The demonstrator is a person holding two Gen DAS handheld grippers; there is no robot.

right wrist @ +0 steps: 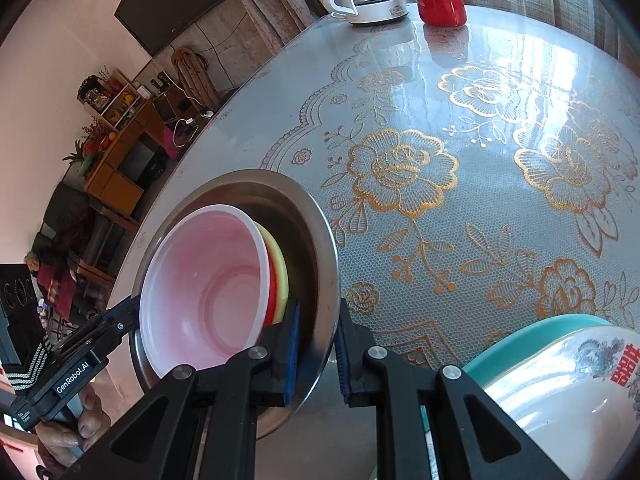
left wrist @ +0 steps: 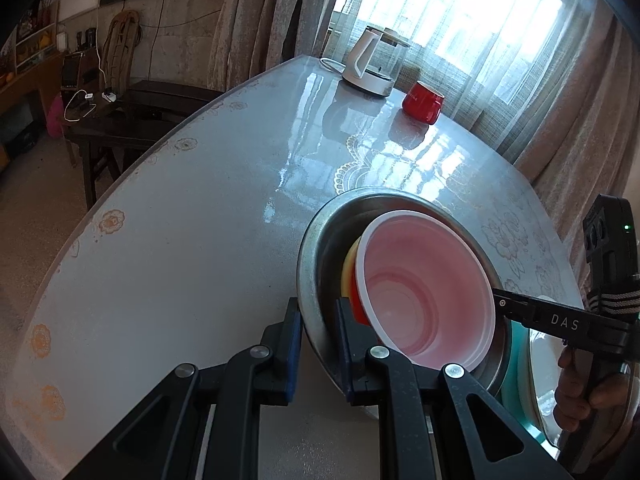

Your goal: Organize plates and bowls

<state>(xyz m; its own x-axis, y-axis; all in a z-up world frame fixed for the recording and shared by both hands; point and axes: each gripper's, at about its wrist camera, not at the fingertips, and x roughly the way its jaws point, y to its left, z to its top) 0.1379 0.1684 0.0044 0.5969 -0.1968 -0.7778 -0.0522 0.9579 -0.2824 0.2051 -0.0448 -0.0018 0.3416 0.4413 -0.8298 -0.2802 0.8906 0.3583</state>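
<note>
while both my tongs clamp opposite sides of the steel basin [left wrist: 316,240] rim, it sits tilted, apparently lifted off the table [left wrist: 180,220]. left gripper [left wrist: 318,354] pinches the near rim, right gripper [right wrist: 318,354] pinches the far side, jaws nearly together on thin metal. pink bowl [left wrist: 428,280] is nested inside, over a red and a yellow bowl [right wrist: 280,256], leaning toward one wall. risk: thin-rim pinch is weak, so any uneven tilt between hands could let the basin pivot or slip, and the loose stack could slide out. teal plate [right wrist: 532,334] and white dragon bowl [right wrist: 560,384] sit close by the right gripper; a swing that way may clip them. can't tell whether the basin base touches the table, hidden.
</note>
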